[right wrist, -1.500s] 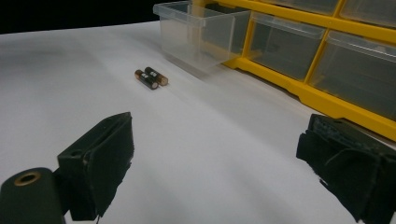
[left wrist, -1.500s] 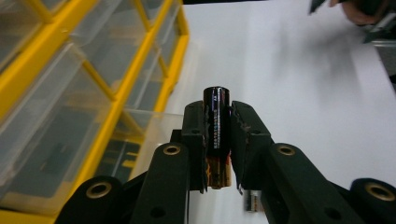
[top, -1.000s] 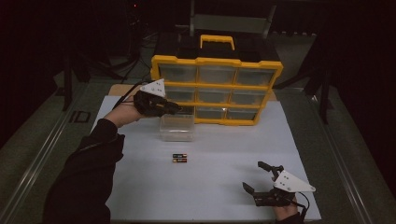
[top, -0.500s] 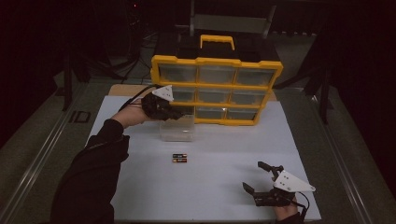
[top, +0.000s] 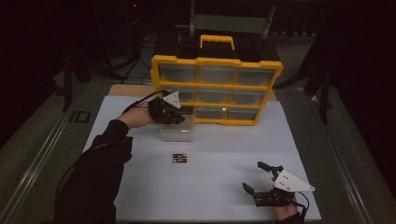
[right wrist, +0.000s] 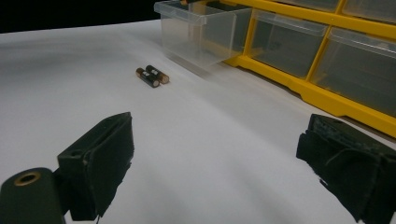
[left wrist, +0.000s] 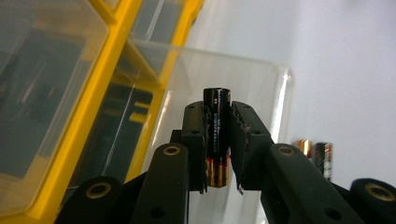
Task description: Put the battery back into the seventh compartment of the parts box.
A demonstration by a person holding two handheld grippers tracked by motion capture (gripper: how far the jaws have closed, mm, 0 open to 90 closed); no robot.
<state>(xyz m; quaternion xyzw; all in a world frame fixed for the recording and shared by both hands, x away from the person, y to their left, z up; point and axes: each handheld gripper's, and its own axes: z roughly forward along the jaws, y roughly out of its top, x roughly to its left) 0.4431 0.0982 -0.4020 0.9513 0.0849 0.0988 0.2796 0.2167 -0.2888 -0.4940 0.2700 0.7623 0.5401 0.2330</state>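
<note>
A dark room, and before me a white mat (top: 210, 186) on the table, with a yellow organizer (top: 217, 91) at its far edge. One clear drawer (top: 180, 131) is pulled out onto the mat in front of it.

On the left, my left claw (top: 173, 117) hangs over that drawer, clenched on a battery (left wrist: 216, 135); the left gripper view shows the cell pinched between both pads, its dark end pointing into the open drawer (left wrist: 224, 88). To do this well, I think I should lower until the cell is inside the walls, level it with the drawer floor, and only then loosen, so it cannot bounce out or roll off the rim.

In the middle, two more batteries (top: 179, 158) lie side by side on the mat, near the drawer.

On the right, my right claw (top: 261, 183) rests near the mat's near edge, jaws spread wide and holding nothing.
</note>
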